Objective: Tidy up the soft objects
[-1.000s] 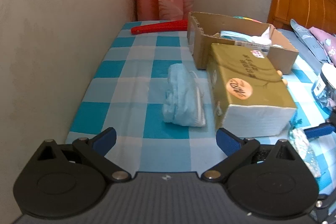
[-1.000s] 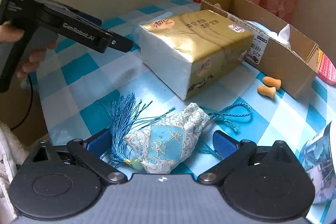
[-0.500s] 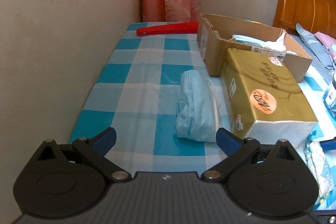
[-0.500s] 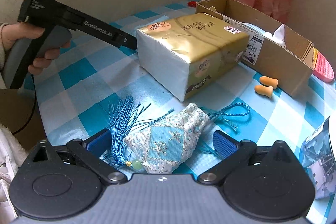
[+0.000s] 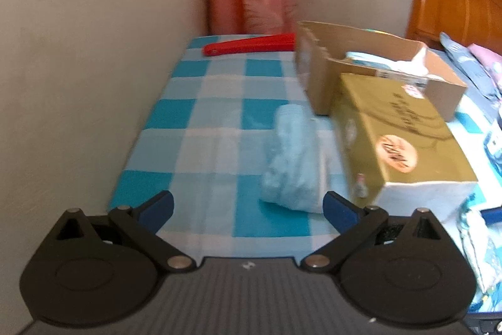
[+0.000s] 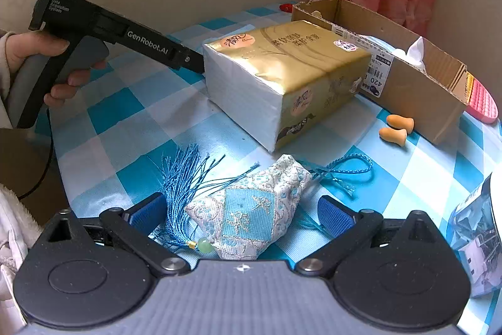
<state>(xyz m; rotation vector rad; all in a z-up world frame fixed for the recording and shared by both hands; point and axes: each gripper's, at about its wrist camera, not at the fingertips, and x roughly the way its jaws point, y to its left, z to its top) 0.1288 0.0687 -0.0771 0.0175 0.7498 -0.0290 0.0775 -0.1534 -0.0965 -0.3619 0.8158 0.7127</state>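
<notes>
Fingers of both hand-held grippers, left point(image 5: 248, 206) and right point(image 6: 241, 211), spread wide, gripping nothing.

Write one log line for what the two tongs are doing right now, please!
left tongs: open, empty, facing blue mask pile | right tongs: open, straddling embroidered sachet, not gripped | cardboard box: behind tissue pack

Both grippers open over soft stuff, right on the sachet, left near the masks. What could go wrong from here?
1. The right gripper straddles the embroidered sachet, with its tassel fanned across the left finger; closing may pinch threads, not the pouch.
2. The face mask bundle sits nearer the left gripper's right finger and close to the tissue pack; an off-centre grasp could nudge the pack.
3. Left view is blurred, so alignment is uncertain.
</notes>
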